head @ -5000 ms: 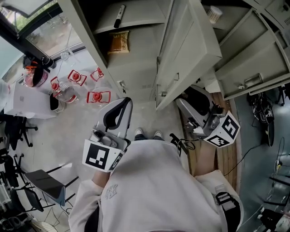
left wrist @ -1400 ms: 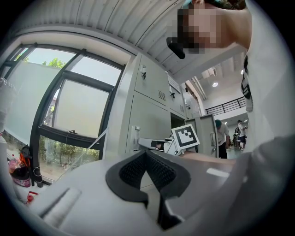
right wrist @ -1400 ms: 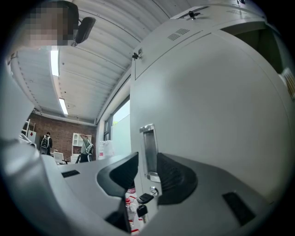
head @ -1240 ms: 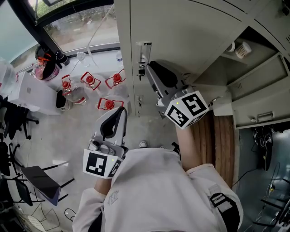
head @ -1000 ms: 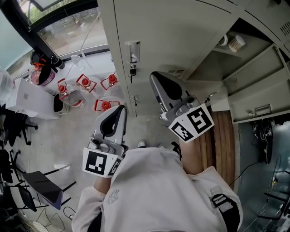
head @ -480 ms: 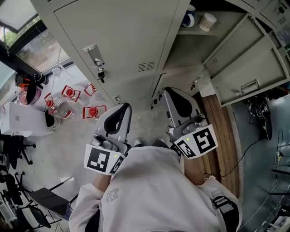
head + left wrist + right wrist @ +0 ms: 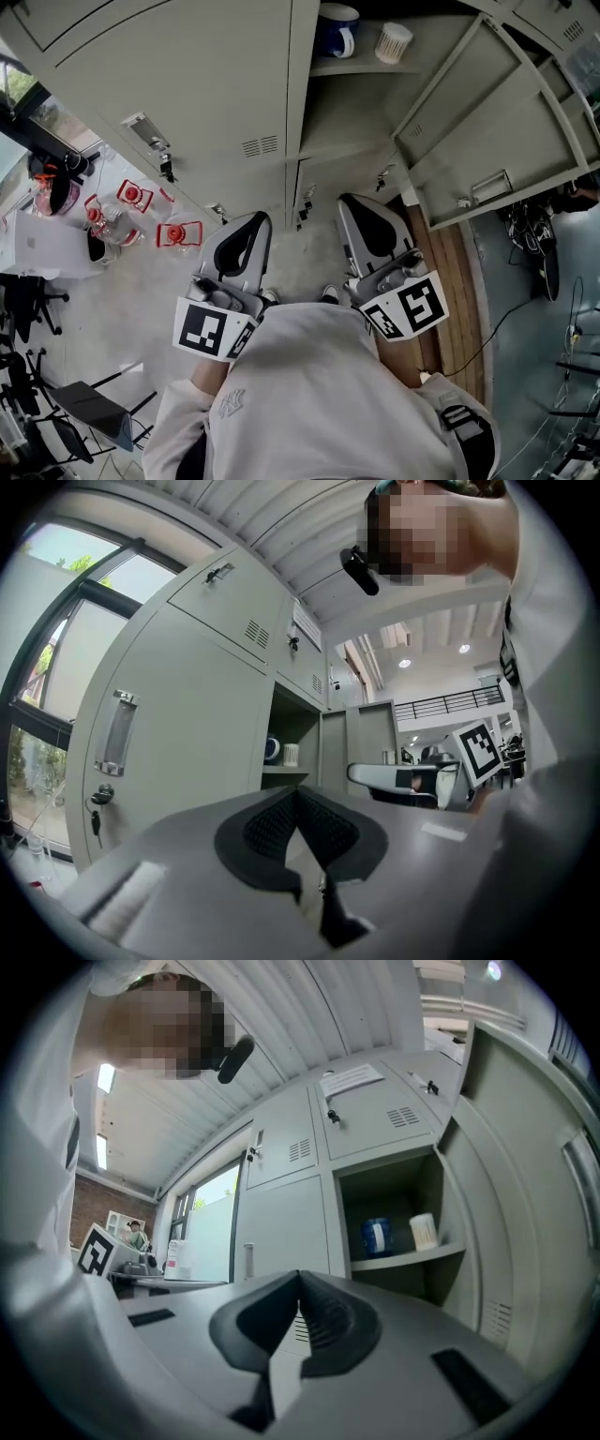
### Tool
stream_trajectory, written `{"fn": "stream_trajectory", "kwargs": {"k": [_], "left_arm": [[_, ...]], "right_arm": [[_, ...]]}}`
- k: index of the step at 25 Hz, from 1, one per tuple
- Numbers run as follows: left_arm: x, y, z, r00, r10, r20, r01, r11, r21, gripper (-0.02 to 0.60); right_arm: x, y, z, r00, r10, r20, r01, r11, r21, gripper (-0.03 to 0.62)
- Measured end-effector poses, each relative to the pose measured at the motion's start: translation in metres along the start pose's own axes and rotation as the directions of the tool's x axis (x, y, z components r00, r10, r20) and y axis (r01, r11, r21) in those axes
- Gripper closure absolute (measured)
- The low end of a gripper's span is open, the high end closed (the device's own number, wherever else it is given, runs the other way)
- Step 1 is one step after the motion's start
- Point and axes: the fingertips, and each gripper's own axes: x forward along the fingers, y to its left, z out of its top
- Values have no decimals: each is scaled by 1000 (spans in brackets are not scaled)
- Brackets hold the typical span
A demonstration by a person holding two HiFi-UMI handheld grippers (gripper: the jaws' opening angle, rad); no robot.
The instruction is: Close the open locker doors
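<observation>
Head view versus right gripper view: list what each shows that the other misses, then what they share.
Only the head view: red-lidded jars on the floor and the wooden floor strip on the right.
Only the right gripper view: the ribbed ceiling, a sheet of paper on an upper locker, and a distant person.
Both: the open locker door, the blue mug and white cup on the shelf inside, and the right gripper, jaws shut and empty.
</observation>
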Motion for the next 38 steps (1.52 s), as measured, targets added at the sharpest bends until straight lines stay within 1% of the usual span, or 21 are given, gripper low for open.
{"fn": "stream_trajectory", "kwargs": {"k": [7,10,15,19,24,30,33,35,38], "left_arm": [[39,-53,1,997,63,36,-63,998,-2,574],[51,-79,-3,996,86,35,-85,996,-14,574],[65,-112,-9,993,113,44,-113,994,-11,574],[72,-130,-11,993,113,32,-113,994,-2,575],[85,-148,-6,997,71,43,-72,997,12,574],[96,-167,-8,999,23,30,-24,1000,18,574],[98,-170,-10,1000,22,19,-22,1000,16,574],[99,-172,-9,1000,21,19,-21,1000,18,574],[102,-177,-8,1000,12,27,-13,1000,28,574]], "right_arm": [[-38,-41,13,996,87,-3,-87,996,-19,583],[-56,-56,12,992,123,-14,-123,992,-23,583],[-84,-78,9,988,149,-27,-149,989,-7,583],[-103,-92,13,990,139,-12,-139,990,-1,583],[-124,-109,22,995,95,28,-96,995,8,583],[-167,-140,54,987,107,123,-104,994,-30,583],[-188,-169,66,983,72,166,-77,997,20,582],[-198,-187,66,986,40,164,-46,998,32,580],[-202,-208,58,993,8,119,-9,1000,1,575]]}}
